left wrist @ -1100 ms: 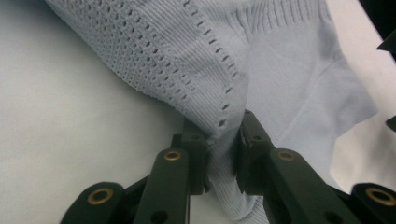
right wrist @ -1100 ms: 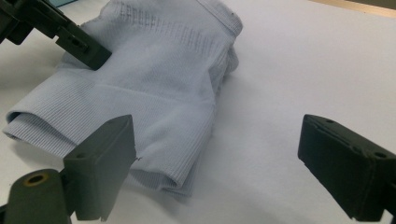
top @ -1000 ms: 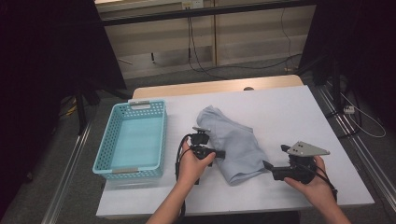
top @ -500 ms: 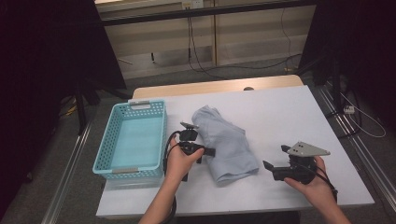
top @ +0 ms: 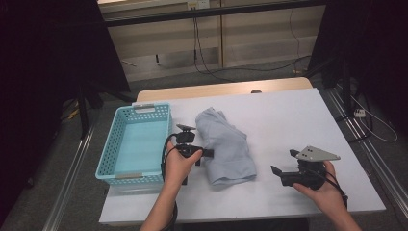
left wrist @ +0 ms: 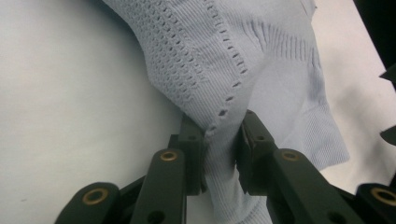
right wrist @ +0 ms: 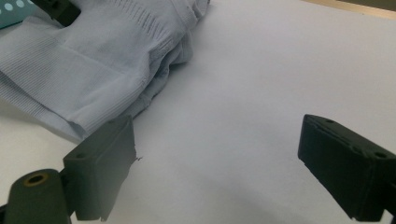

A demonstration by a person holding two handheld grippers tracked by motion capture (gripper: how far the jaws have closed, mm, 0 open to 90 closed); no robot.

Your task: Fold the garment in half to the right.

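pale blue knit garment (top: 226,147); turquoise basket (top: 108,159)

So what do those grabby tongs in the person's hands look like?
Both are black. The left tongs have a black cable looping from them. The right tongs carry a grey three-cornered plate on top. Up close, the arms behind the blocky fingers have brass-coloured rivets. The forearms are bare, no sleeves.

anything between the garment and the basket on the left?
Nothing visible. The left gripper pinches the left edge of the light blue knit garment, and only bare white table lies between that edge and the near wall of the turquoise basket. The basket's inside looks empty. The right gripper is open, off to the other side.
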